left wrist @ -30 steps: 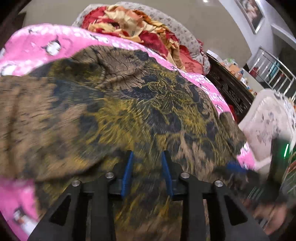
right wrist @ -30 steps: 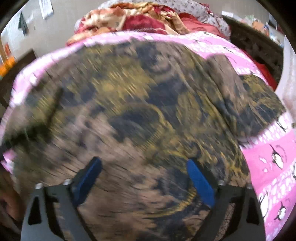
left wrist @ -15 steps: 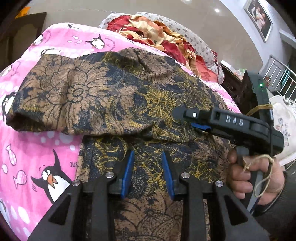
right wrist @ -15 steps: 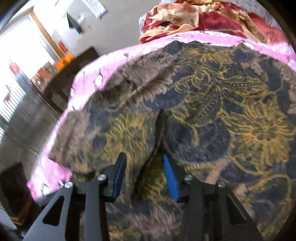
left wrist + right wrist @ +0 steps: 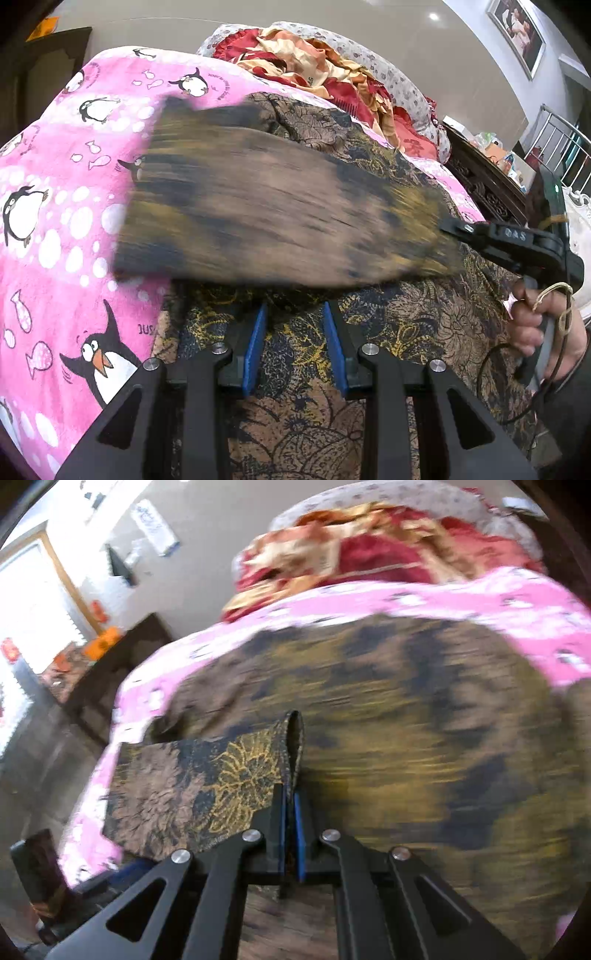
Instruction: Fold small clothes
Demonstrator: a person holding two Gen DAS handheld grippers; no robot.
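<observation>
A brown, gold and dark floral garment (image 5: 406,325) lies spread on a pink penguin blanket (image 5: 55,206). My right gripper (image 5: 291,805) is shut on a folded edge of this garment (image 5: 207,786), and the flap hangs from its pads. In the left wrist view the right gripper (image 5: 448,229) comes in from the right, held by a hand (image 5: 535,325), and carries the blurred flap (image 5: 277,214) above the rest of the cloth. My left gripper (image 5: 295,332) sits low over the garment's near part. Its blue pads (image 5: 255,339) stand a little apart, with flat cloth showing between them.
A heap of red, orange and cream cloth (image 5: 314,62) and a grey patterned pillow (image 5: 391,81) lie at the far end of the bed. Dark carved wooden furniture (image 5: 480,177) stands on the right. On the left is dark wooden furniture (image 5: 122,657).
The right gripper's jaws went from wide apart to shut on a garment edge. It has lifted that flap, which now sweeps blurred across the left wrist view. The left gripper moved early, then held still.
</observation>
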